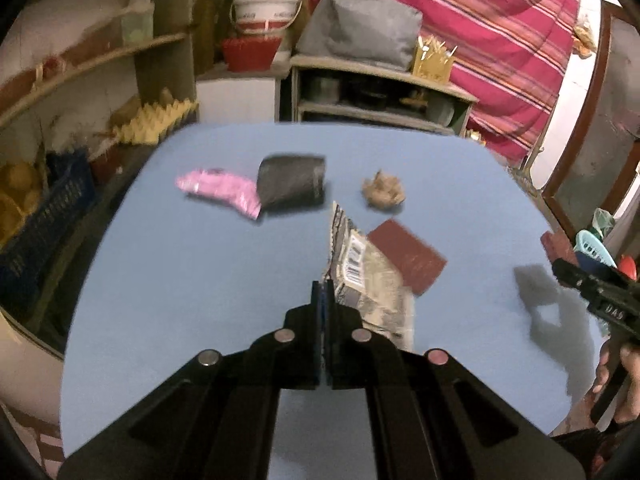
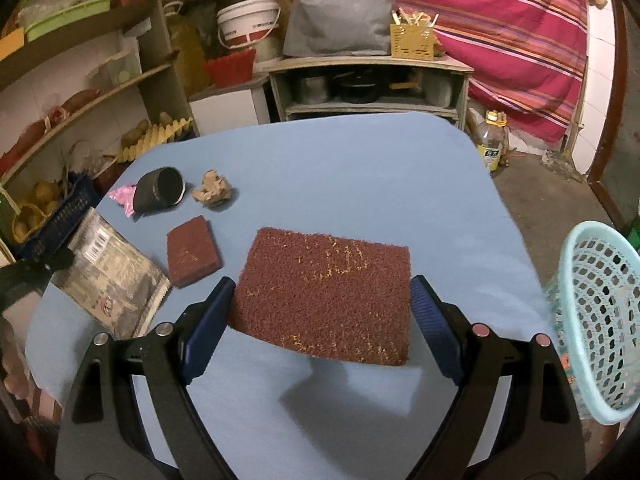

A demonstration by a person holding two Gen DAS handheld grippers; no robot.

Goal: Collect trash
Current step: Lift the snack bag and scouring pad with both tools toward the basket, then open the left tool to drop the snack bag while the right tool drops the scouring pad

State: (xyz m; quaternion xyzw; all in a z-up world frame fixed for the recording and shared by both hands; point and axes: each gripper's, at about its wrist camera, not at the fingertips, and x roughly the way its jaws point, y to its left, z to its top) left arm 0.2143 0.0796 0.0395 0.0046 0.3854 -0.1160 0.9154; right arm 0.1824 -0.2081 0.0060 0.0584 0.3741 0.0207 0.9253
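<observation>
One red scouring pad [image 2: 324,300] pinched in the right gripper [image 2: 322,312] above the table — left gripper [image 1: 323,292] pressed together (foil wrapper [image 1: 368,280] just beside).

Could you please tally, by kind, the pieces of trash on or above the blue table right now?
Red-brown scouring pads: 2, one held above the table in the right hand-held gripper, one lying flat
Printed foil wrapper: 1
Pink wrapper: 1
Dark rolled band: 1
Crumpled brown paper: 1
Total: 6
</observation>
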